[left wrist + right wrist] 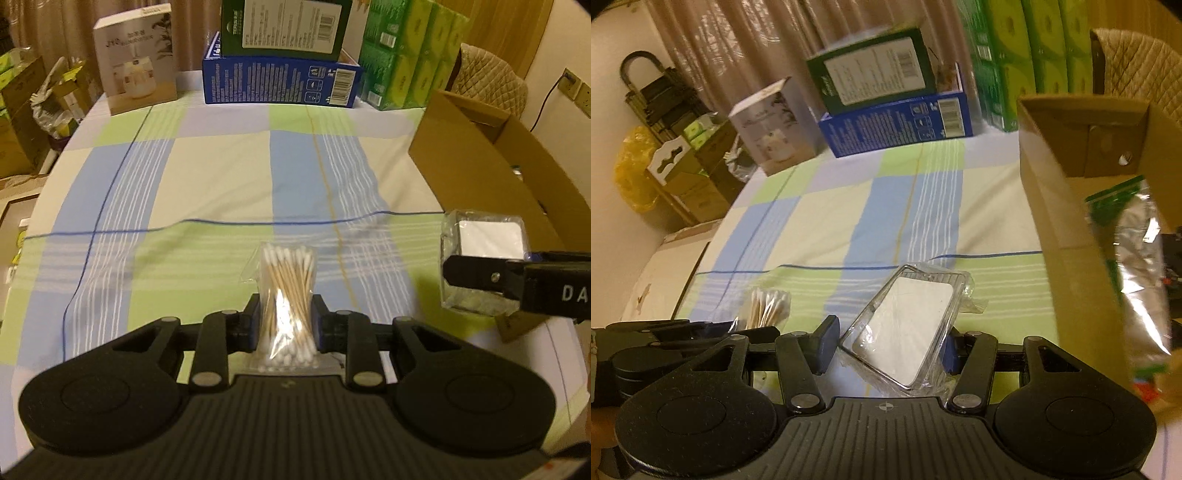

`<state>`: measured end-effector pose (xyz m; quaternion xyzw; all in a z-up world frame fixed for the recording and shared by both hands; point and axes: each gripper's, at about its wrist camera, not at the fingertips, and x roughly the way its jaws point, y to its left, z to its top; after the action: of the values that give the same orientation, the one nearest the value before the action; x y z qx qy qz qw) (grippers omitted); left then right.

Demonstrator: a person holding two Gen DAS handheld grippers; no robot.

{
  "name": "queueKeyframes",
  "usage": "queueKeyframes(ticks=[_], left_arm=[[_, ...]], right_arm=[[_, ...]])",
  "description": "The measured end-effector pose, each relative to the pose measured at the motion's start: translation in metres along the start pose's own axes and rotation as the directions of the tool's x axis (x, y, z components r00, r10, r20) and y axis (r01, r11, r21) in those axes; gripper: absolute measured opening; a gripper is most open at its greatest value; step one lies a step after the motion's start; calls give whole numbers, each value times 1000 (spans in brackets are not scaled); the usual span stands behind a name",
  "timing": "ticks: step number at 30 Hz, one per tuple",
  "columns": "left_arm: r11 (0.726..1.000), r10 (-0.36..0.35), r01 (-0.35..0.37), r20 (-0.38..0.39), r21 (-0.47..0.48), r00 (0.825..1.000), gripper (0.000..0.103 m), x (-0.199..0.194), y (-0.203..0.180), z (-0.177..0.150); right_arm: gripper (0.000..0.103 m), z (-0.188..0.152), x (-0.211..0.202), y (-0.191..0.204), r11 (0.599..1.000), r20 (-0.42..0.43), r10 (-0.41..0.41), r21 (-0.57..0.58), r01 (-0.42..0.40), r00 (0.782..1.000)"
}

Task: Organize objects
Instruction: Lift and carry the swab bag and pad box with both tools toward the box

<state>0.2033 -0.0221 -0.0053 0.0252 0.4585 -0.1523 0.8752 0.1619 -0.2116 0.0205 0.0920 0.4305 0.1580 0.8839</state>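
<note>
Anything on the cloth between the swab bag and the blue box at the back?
Nothing: left wrist view shows bare cloth from the swab bag to the blue box.

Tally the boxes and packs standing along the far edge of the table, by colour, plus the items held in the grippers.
White box: 1
Blue box: 1
Dark green box: 1
Green pack: 1
Swab bag, held in left gripper: 1
Wrapped pack, held in right gripper: 1
Total: 6
</note>
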Motion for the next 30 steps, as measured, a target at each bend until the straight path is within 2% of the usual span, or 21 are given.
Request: queueKeyframes(ticks=[14,30], left_arm=[[998,-9,11,39,-54,999,22,-85,-39,-43],[997,-55,59,69,-54,996,22,-125,-83,-58]], right_arm=[[51,-29,-85,20,997,55,12,-80,-8,998],[51,-53,-144,-6,997,91,18,-72,-12,996]])
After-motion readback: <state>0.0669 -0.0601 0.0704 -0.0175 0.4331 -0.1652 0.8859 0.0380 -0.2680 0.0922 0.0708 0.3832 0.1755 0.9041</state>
